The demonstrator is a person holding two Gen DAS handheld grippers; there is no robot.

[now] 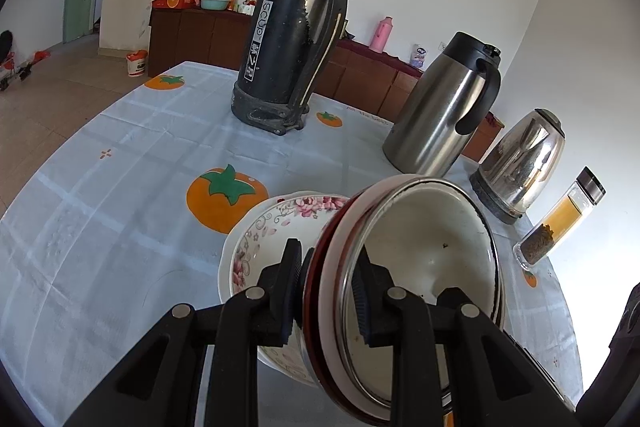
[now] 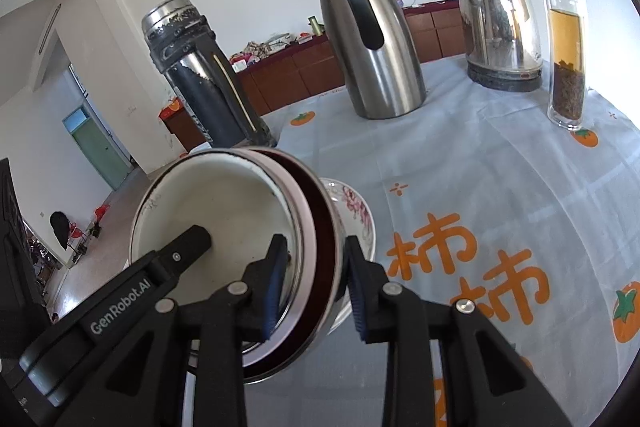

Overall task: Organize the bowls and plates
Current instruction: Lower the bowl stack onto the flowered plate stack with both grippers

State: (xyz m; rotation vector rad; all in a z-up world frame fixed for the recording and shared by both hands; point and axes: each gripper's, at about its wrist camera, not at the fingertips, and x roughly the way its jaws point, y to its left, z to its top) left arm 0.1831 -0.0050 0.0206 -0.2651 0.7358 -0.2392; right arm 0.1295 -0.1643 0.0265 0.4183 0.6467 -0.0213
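Observation:
A tilted stack of nested bowls, with a white enamel bowl (image 1: 424,239) innermost inside pink and dark red ones, is held by its rim from both sides. My left gripper (image 1: 328,291) is shut on the stack's near rim, one pad inside and one against the outer wall. My right gripper (image 2: 316,285) is shut on the opposite rim of the same stack (image 2: 224,211). In the right wrist view, one left finger (image 2: 192,239) reaches into the white bowl. A floral dish (image 1: 260,231) (image 2: 356,207) sits just behind and below the stack; whether they touch is unclear.
On the persimmon-print tablecloth (image 1: 120,227) stand a black thermos (image 1: 288,39), a steel carafe (image 1: 440,115), an electric kettle (image 1: 520,163) and a glass tea bottle (image 1: 560,223). Brown cabinets line the wall beyond the table.

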